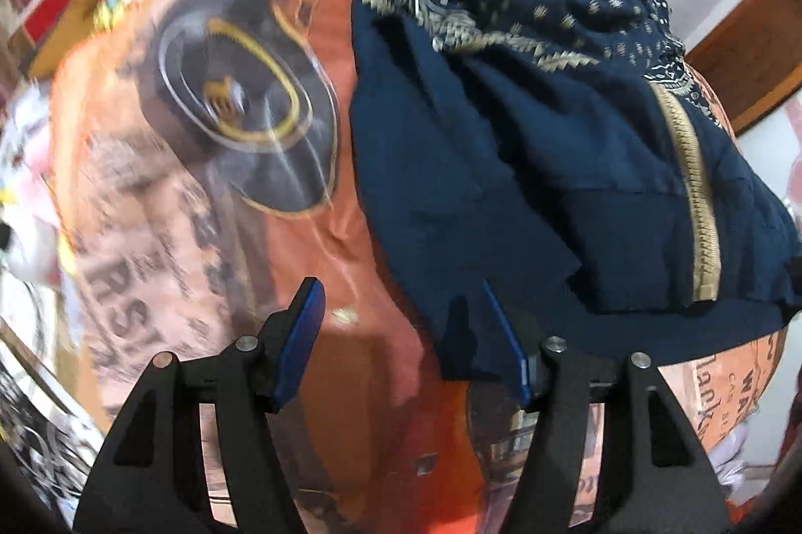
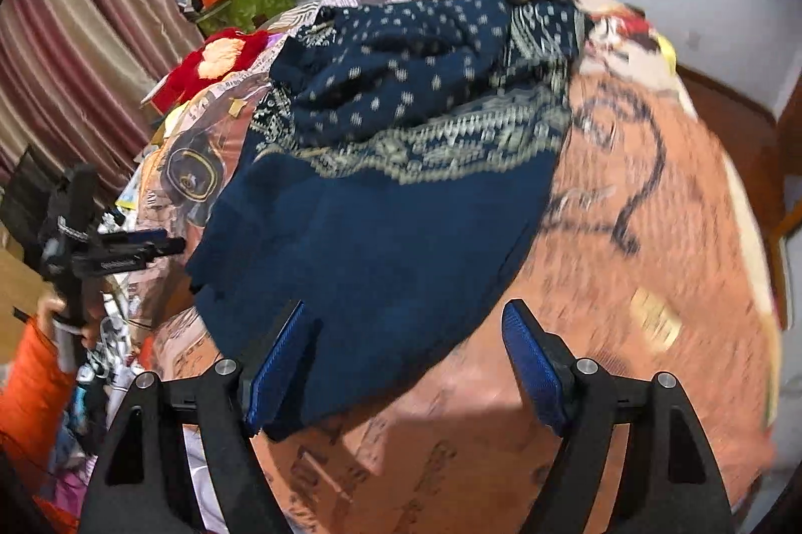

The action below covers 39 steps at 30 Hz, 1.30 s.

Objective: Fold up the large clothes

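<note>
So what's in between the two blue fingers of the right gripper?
Just the near edge of the navy garment and the orange printed bedcover below. The right gripper is open, seen in the right wrist view.

Navy garment (image 2: pixel 381 203) with gold-print border lies crumpled on orange printed bedspread (image 2: pixel 626 283). Right gripper (image 2: pixel 408 363) jaws apart, nothing pinched, near hem between blue pads. Left gripper (image 2: pixel 145 245) at far left beside garment edge, orange sleeve (image 2: pixel 30 383) below.
</note>
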{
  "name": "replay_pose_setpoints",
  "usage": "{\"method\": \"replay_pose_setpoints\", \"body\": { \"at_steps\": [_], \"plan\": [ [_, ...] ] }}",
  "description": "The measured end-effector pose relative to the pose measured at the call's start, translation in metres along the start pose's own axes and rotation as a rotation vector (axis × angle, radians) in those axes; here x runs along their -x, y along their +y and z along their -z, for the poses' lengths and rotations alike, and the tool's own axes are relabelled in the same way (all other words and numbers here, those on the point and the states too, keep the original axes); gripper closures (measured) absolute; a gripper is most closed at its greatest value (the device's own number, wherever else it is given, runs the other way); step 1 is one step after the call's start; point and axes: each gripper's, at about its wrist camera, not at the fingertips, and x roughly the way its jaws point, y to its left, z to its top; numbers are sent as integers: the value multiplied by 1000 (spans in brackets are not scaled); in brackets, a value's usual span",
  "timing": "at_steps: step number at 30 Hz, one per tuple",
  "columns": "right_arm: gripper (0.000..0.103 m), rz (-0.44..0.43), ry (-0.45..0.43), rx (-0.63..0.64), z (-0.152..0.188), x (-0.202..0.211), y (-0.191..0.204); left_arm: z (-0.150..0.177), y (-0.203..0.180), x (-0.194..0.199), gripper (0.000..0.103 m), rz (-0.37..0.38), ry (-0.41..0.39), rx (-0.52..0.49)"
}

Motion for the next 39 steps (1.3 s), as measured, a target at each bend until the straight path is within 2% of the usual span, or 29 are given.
{"method": "replay_pose_setpoints", "body": {
  "at_steps": [3,6,8,11,15,16,18,19,21,22,23,28,34,39],
  "plan": [
    [25,4,-12,18,4,2,9,-1,1,-10,40,47,10,32],
    [26,-20,-10,16,4,2,14,-4,2,-20,40,126,31,67],
    [33,-20,-9,16,3,1,17,-5,0,-27,41,175,52,85],
    [42,-16,-9,7,3,-1,16,-4,-3,-34,42,189,59,97],
    [50,-15,-12,10,4,-2,19,-2,4,-41,43,251,73,159],
    [53,-9,-13,16,4,-2,20,-1,5,-41,47,261,72,165],
    [61,10,-18,29,4,-3,22,1,3,-39,62,289,69,164],
    [64,13,-20,35,4,-4,23,1,1,-38,75,304,69,162],
    [70,15,-25,39,4,-4,23,1,-4,-36,84,301,64,155],
    [75,16,-28,40,4,-4,23,0,-7,-35,92,286,59,144],
    [78,15,-32,40,4,-4,23,-2,-10,-33,94,271,56,132],
    [88,18,-60,54,3,1,24,-11,-15,-6,96,230,-28,85],
    [90,1,-107,47,-7,11,20,-31,-29,55,97,229,-176,17],
    [91,-7,-152,42,-27,17,12,-62,-41,82,97,225,-245,-12]
  ]
}}
